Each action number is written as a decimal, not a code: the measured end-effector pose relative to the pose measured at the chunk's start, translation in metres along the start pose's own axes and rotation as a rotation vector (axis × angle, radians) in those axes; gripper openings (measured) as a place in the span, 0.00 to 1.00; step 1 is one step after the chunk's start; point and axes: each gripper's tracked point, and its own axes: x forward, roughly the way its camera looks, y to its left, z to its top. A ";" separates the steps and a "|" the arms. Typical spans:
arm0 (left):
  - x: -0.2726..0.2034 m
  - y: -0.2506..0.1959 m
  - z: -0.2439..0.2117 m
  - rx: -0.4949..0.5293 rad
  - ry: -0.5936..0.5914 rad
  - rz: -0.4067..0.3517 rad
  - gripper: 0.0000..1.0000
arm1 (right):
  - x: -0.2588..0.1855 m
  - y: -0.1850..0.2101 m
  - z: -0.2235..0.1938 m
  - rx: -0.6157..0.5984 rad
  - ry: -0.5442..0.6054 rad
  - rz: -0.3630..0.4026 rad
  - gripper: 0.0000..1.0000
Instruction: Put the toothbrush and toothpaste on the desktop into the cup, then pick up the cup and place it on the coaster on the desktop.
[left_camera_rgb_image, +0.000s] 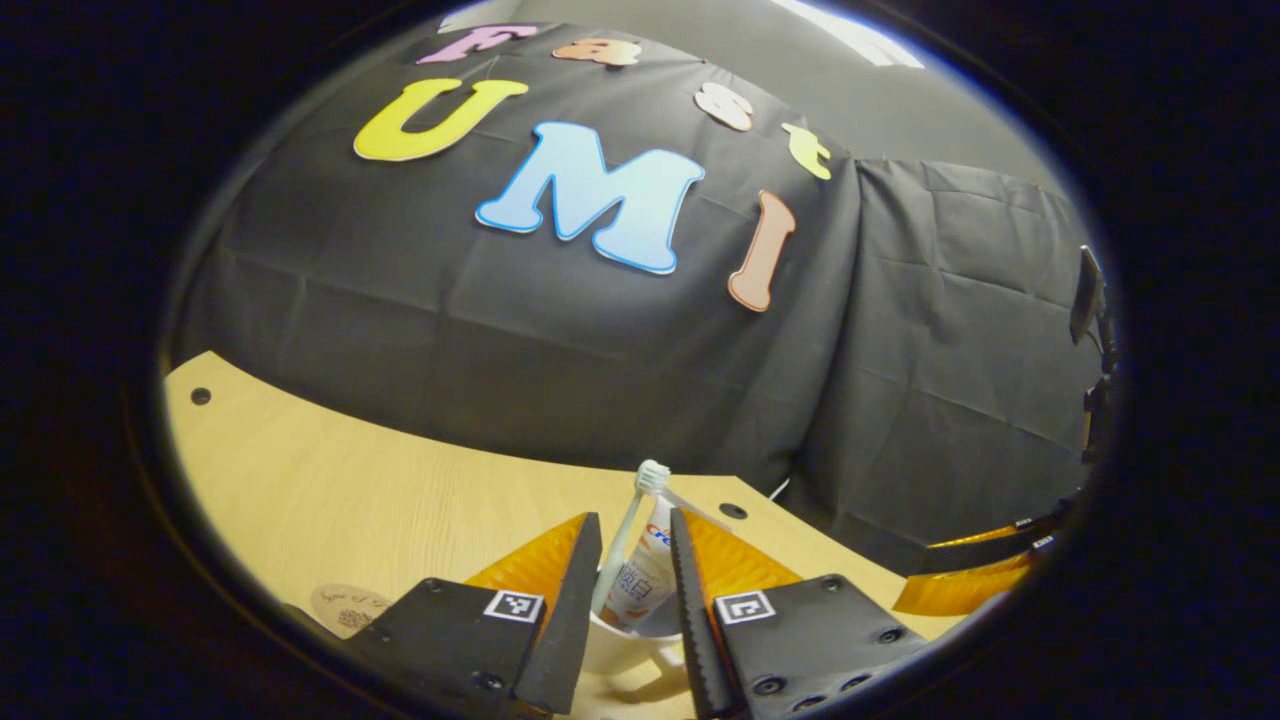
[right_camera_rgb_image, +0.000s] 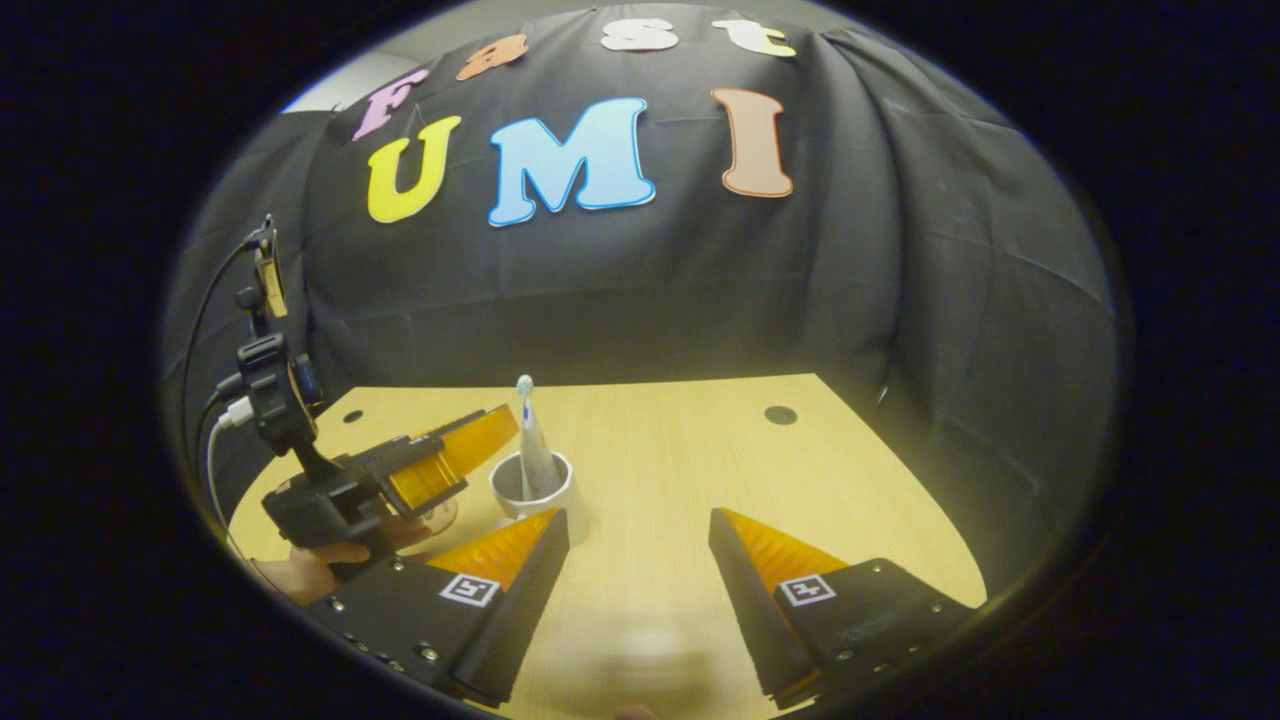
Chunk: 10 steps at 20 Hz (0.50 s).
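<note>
Wooden desktop (right_camera_rgb_image: 680, 450): white cup (right_camera_rgb_image: 530, 490) holds toothbrush (right_camera_rgb_image: 524, 388) and toothpaste (left_camera_rgb_image: 645, 580). Your left gripper (left_camera_rgb_image: 636, 560) straddles the cup, grip uncertain; your right gripper (right_camera_rgb_image: 638, 535) gapes empty.

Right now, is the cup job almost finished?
Partly. The toothbrush and toothpaste already stand in the cup. The left gripper has its fingers either side of the cup. The right gripper is open, holding nothing. Left to do: carry the cup to the coaster.

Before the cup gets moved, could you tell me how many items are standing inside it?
2: the toothbrush and the toothpaste stand together in the cup, brush head topmost, between the left gripper's fingers. Anything lower in the cup would be hidden.
</note>
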 end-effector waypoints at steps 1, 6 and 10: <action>-0.002 -0.001 0.002 0.008 0.001 0.015 0.56 | -0.001 0.001 0.001 -0.001 0.001 0.011 0.86; -0.034 -0.002 0.017 0.075 0.018 0.095 0.74 | 0.003 0.009 -0.002 -0.014 0.044 0.044 0.86; -0.062 0.002 0.031 0.138 0.034 0.145 0.87 | 0.006 0.021 -0.004 0.006 0.110 0.055 0.86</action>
